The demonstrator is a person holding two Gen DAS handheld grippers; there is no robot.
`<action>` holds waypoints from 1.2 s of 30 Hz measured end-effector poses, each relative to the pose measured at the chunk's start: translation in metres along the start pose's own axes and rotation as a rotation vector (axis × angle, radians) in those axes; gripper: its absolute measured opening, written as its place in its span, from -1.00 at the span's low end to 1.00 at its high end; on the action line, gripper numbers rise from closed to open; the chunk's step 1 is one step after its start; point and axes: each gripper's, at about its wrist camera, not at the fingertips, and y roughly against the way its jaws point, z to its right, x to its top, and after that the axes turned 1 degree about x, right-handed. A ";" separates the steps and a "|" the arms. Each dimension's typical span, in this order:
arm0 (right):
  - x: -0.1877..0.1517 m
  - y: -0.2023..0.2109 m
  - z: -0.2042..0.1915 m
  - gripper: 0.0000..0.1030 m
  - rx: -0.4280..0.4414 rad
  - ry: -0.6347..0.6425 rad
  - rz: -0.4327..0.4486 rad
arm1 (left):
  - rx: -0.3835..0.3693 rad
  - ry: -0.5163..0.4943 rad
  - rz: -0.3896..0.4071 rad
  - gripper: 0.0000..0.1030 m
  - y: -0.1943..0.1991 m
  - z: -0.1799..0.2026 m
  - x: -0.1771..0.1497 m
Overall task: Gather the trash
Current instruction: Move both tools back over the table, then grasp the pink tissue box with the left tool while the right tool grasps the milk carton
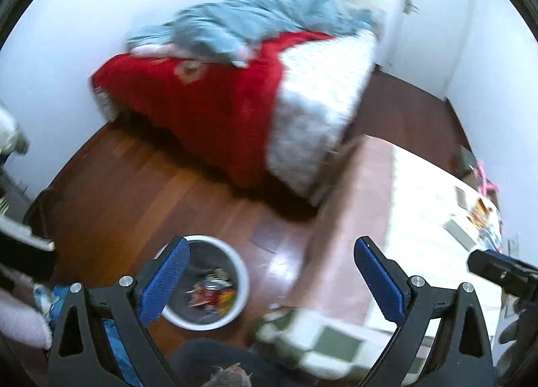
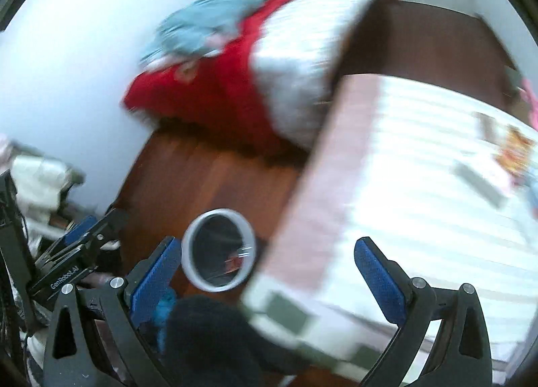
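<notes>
Both my left gripper and right gripper are hanging wide and empty; the white bin is sitting on the wood floor, holding colourful wrappers.

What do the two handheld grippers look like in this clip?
Both match: the left gripper and right gripper have black angular frames with triangular cut-outs, silver round bolt heads at the joints, and blue textured pads on the fingers. In the right wrist view, the left unit's black body bears white "GenRobot.AI" lettering.
</notes>
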 end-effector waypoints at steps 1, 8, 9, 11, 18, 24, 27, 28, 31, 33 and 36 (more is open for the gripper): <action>0.003 0.008 0.026 1.00 -0.032 -0.028 0.004 | -0.024 -0.023 -0.013 0.94 -0.009 0.022 0.001; 0.035 0.027 0.217 1.00 -0.319 -0.181 -0.042 | -0.135 -0.131 -0.172 0.94 -0.094 0.200 -0.002; 0.042 0.026 0.243 1.00 -0.348 -0.193 -0.050 | -0.155 -0.140 -0.201 0.94 -0.107 0.225 -0.002; 0.052 0.026 0.290 0.95 -0.375 -0.218 -0.059 | -0.185 -0.158 -0.259 0.94 -0.130 0.274 -0.004; 0.082 -0.012 0.382 0.47 -0.376 -0.214 -0.162 | -0.252 -0.089 -0.465 0.94 -0.196 0.393 0.007; 0.088 -0.047 0.414 0.50 -0.342 -0.177 -0.236 | -0.253 0.019 -0.580 0.92 -0.238 0.419 0.005; 0.085 -0.054 0.420 0.50 -0.304 -0.197 -0.252 | -0.215 0.029 -0.556 0.32 -0.240 0.419 0.001; 0.083 -0.055 0.421 0.49 -0.309 -0.201 -0.255 | -0.218 0.021 -0.546 0.30 -0.238 0.418 -0.001; 0.078 -0.050 0.425 0.39 -0.310 -0.246 -0.251 | -0.241 -0.096 -0.504 0.19 -0.228 0.421 -0.006; 0.071 -0.046 0.427 0.30 -0.305 -0.281 -0.270 | -0.250 -0.224 -0.482 0.17 -0.220 0.422 -0.010; 0.060 -0.044 0.428 0.30 -0.271 -0.307 -0.318 | -0.254 -0.424 -0.463 0.17 -0.207 0.422 -0.017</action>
